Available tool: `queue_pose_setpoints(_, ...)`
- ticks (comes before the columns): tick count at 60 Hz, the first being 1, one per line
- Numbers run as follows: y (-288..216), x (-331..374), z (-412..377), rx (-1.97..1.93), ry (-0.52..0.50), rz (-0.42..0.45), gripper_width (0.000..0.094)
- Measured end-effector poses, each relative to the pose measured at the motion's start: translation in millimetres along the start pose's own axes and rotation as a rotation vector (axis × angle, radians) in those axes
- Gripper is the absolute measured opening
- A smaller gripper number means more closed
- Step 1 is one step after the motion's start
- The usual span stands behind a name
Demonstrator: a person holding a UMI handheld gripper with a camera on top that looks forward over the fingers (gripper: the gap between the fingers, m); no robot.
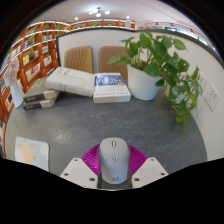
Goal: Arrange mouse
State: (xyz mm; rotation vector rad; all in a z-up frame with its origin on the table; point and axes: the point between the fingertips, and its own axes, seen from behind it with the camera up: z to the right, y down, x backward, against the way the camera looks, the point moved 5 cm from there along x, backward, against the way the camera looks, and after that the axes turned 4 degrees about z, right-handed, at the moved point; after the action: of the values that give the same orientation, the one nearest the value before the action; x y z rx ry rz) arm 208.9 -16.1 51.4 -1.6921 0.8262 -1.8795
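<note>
A pale grey computer mouse (114, 158) sits between my two fingers, its scroll wheel facing up and its nose pointing away from me. Both magenta pads (92, 157) press against its sides, so my gripper (114, 168) is shut on it. The mouse is held above the grey table (110, 125). Its rear end is hidden behind the white finger bodies.
Ahead on the table lie an open white book (70, 80) and a closed book with a blue cover (111, 88). A leafy plant in a white pot (150, 68) stands to the right. A printed sheet (30, 152) lies near left. Bookshelves (35, 50) line the left wall.
</note>
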Motion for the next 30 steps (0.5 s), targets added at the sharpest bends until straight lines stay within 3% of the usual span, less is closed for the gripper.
queue_pose_setpoints(5,-42,39,-6,-0.012,0.069,0.092,0.0338)
queue_pose_setpoints(15,-136,123,-55,-0.035,0.096,0.286,0.0338)
queue_pose_setpoints(22,-177,161,-116,-0.048,0.033,0.371,0.0336)
queue_pose_setpoints(30,-186,186,-185,-0.018,-0.044,0.409,0.0335)
